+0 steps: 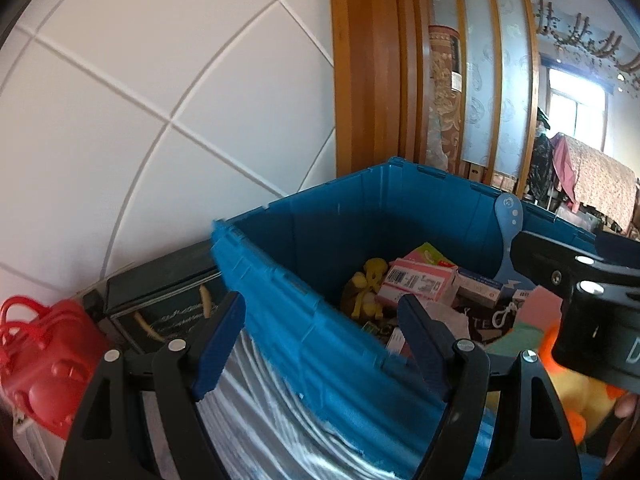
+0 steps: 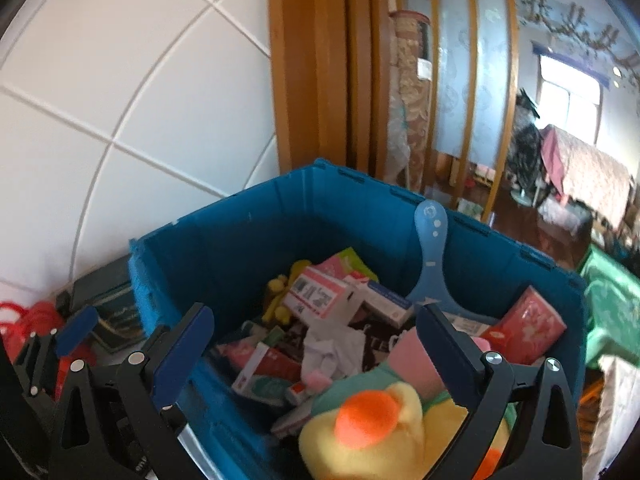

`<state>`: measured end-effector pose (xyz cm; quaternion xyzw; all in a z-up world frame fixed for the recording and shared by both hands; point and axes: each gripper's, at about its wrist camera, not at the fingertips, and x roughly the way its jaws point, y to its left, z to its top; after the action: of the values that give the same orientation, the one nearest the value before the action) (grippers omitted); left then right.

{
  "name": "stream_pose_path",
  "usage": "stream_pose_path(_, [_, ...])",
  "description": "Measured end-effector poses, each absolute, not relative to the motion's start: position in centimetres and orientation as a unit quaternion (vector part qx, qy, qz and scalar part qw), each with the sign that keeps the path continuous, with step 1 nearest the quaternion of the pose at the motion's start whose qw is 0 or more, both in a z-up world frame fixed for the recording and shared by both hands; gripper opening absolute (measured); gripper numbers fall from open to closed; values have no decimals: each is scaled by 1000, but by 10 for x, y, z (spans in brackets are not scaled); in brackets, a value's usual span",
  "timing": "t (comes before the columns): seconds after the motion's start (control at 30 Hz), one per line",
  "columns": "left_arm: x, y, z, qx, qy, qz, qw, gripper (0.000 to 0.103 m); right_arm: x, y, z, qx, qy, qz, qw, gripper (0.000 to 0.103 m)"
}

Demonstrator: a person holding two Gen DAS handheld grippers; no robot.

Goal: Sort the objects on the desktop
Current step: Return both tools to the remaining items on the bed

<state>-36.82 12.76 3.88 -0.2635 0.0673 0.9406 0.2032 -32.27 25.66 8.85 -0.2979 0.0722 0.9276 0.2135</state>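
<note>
Right gripper point(image 2: 316, 356) spread wide, nothing clamped — plush duck point(image 2: 384, 432) lies just below its fingers in the blue crate point(image 2: 224, 236). Left gripper point(image 1: 320, 340) open, astride the crate's wall — lift clear before withdrawing.

Open at the top: blue crate point(image 2: 240, 248), interior packed with boxes, a plush duck point(image 2: 372, 432) nearest and a light-blue paddle point(image 2: 430, 256) upright by the far wall. Left rim point(image 1: 280, 280) straddled by the left gripper point(image 1: 320, 336). Blocked outside left by a dark box point(image 1: 168, 292) and red toy point(image 1: 44, 364). Tiled wall point(image 2: 120, 80) close behind.
</note>
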Motion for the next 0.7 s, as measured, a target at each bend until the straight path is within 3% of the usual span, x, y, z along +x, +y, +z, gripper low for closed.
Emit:
stream_pose_path(0.43, [-282,67,18,-271,37,948,160,78,-252,209,77,-281,57,947,143,103])
stream_pose_path(0.7, [-221,0,-5,-273,-3,958,85,78,-210,154,63,-268,34,961,61,103])
